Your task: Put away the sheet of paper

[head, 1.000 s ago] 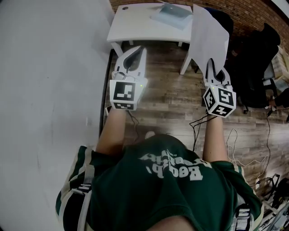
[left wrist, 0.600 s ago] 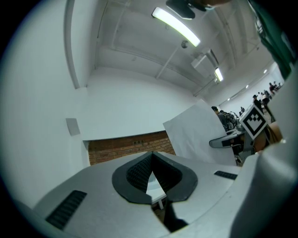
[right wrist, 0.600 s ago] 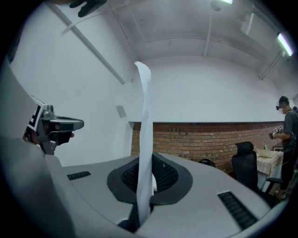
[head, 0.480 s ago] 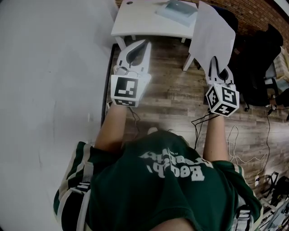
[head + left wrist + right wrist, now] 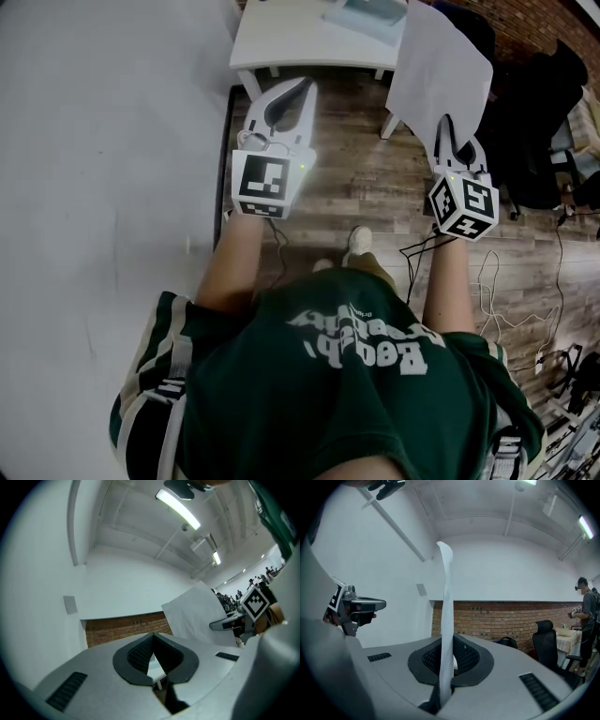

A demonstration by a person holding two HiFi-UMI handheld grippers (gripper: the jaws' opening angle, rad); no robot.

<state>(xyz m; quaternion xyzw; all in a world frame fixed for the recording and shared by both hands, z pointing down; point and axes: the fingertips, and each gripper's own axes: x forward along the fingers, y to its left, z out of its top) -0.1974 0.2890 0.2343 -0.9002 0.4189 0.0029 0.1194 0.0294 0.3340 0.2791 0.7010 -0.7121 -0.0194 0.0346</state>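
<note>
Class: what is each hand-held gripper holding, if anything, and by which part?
The right hand-held gripper pinches the white sheet of paper at its lower edge; the left hand-held gripper holds nothing.

Plain white sheet of paper (image 5: 439, 70), blank, unfolded, held upright in the air, lower edge pinched between the closed right tongs (image 5: 457, 141), upper part slightly bowed, edge-on in the right gripper view, just beside the tabletop (image 5: 281, 42) corner
</note>
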